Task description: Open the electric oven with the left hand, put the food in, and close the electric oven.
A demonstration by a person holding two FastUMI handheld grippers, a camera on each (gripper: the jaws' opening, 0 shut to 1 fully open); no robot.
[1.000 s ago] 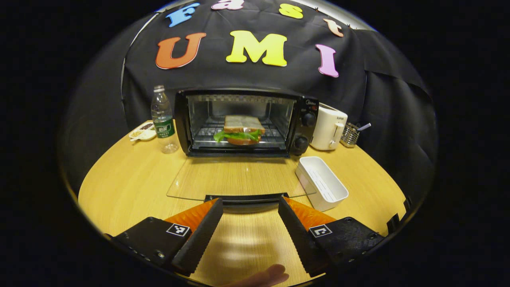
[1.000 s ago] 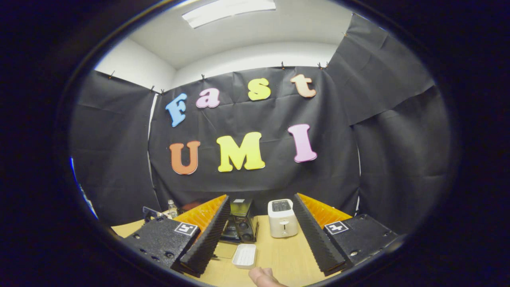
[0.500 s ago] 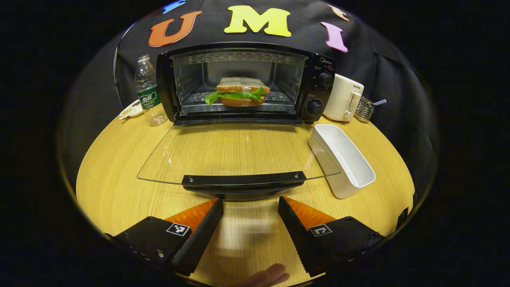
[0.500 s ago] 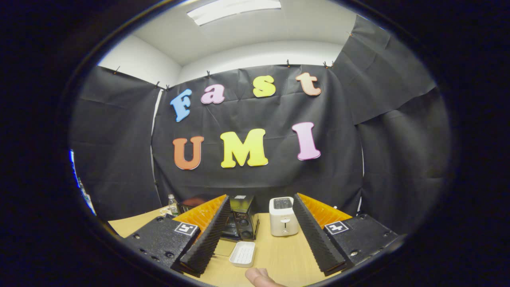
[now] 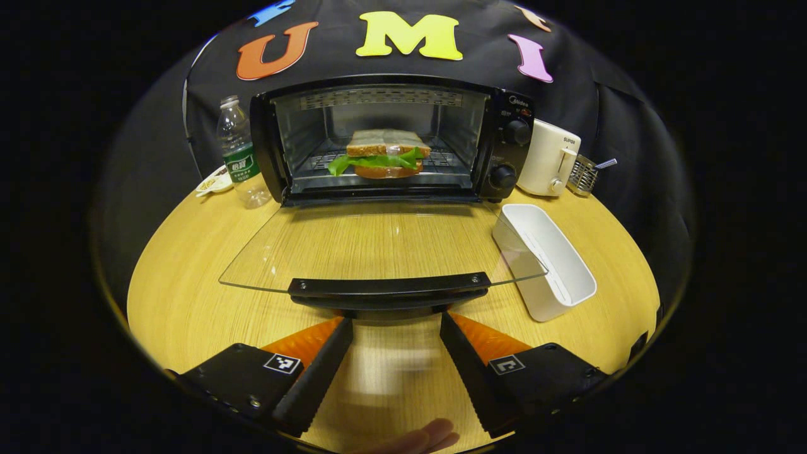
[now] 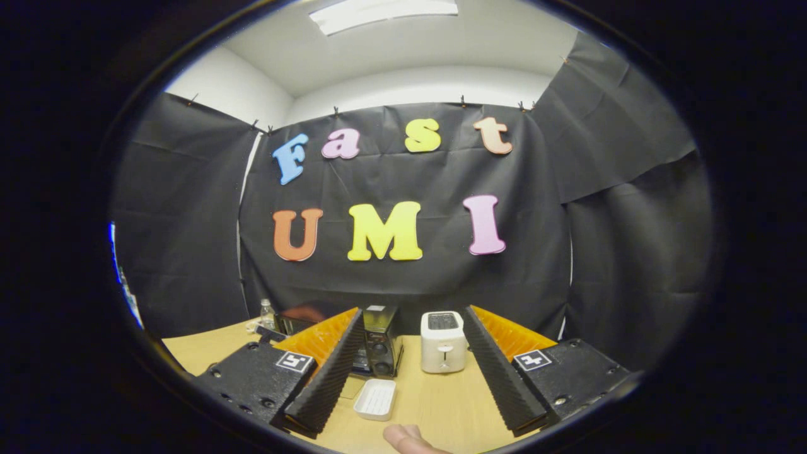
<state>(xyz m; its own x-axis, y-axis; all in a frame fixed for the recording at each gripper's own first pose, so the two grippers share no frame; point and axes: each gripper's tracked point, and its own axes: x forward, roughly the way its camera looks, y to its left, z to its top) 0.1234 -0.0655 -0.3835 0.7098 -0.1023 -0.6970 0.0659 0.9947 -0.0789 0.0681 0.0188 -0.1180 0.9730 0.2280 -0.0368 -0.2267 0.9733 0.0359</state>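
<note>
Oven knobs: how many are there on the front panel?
2, both on the right panel of the oven: upper knob, lower knob directly below it.

Black cloth wall [image 6: 403,277], ceiling light [image 6: 384,12]

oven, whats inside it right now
Inside the open oven, a sandwich with green lettuce sits on the wire rack, near the middle. The sandwich covers the rack beneath it, and the filling apart from the lettuce cannot be made out.

We note the electric oven [image 6: 378,340] half hidden behind the right gripper's finger [image 6: 325,369]. A fingertip [image 5: 421,437] is cut off at the edge; the small dish [image 5: 213,183] contents are too small to tell.
</note>
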